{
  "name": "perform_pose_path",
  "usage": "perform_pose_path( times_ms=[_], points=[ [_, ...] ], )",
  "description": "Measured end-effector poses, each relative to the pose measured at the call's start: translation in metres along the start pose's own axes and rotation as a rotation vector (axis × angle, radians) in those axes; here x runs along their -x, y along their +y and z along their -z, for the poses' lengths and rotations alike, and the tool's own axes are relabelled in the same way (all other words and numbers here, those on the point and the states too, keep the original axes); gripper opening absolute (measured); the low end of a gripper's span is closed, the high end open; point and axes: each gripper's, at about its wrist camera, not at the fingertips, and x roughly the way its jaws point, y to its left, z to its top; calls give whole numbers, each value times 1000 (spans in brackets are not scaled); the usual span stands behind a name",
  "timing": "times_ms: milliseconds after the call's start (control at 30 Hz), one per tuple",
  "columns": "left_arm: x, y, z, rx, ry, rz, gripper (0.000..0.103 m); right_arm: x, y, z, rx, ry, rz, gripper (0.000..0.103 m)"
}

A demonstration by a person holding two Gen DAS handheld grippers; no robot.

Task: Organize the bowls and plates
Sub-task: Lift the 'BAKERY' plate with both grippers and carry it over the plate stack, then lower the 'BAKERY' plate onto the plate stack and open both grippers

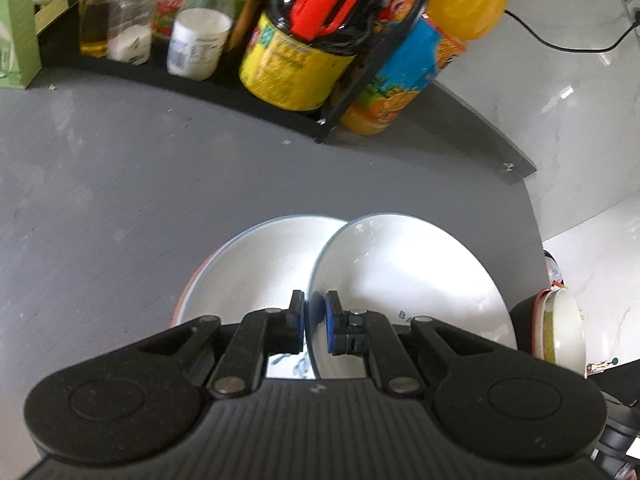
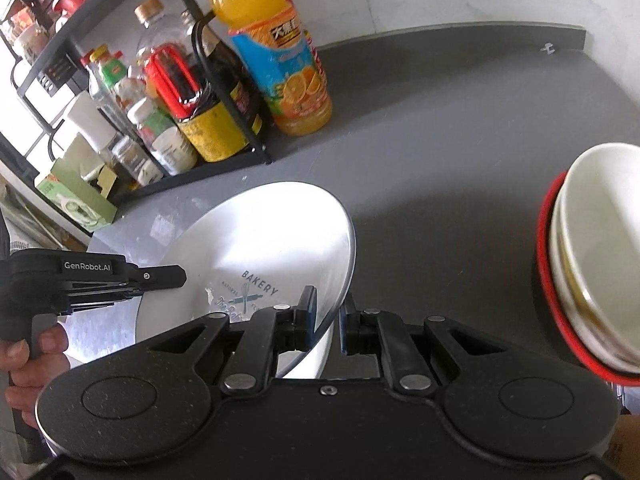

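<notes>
Both grippers, left gripper point(image 1: 315, 316) and right gripper point(image 2: 329, 316), pinch opposite rims of tilted plate point(image 2: 260, 256), sharing load; second plate point(image 1: 256, 268) below jaws, likely stacking target.

Stacked white bowls with a red rim point(image 2: 592, 256) run off the right edge of the right wrist view; printed lettering on the tilted white round plate point(image 2: 264, 248) is partly hidden behind black gripper fingers point(image 2: 308, 312)
</notes>
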Motion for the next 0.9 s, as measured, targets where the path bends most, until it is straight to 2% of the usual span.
perform_pose_path(
  times_ms=[467, 900],
  points=[
    [-1, 35, 12, 58, 18, -61, 9, -27, 24, 8, 55, 67, -8, 11],
    [-6, 36, 13, 53, 27, -91, 10, -34, 24, 8, 51, 89, 6, 11]
  ],
)
